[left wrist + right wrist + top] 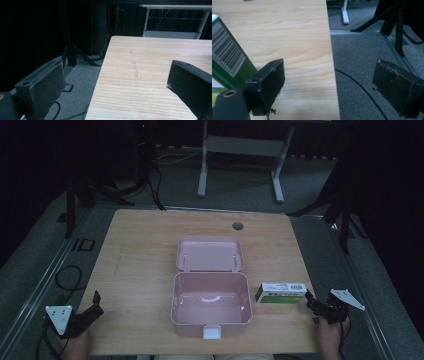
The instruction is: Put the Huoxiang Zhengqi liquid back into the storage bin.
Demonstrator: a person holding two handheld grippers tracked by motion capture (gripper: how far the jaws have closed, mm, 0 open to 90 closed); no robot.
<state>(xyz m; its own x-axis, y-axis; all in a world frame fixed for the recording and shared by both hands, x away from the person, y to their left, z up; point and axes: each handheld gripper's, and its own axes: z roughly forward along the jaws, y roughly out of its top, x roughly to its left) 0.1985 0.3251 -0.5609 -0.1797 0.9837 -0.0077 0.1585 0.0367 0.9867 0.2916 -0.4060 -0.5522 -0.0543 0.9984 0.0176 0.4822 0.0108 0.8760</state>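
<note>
We see the green-and-white carton (280, 292) lying flat on the wooden surface (140, 265), just right of the open pink box (210, 304). Our right gripper (311, 301) sits just beside the carton, fingers (268, 82) spread and empty. Our left gripper (96, 303) waits at the surface's left edge, fingers spread too.

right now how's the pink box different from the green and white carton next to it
The pink box is open and empty, its lid laid back; the green and white carton is closed. The pink box is far larger and sits mid-table; the carton lies lower by the right gripper. Both rest flat on the table.
</note>
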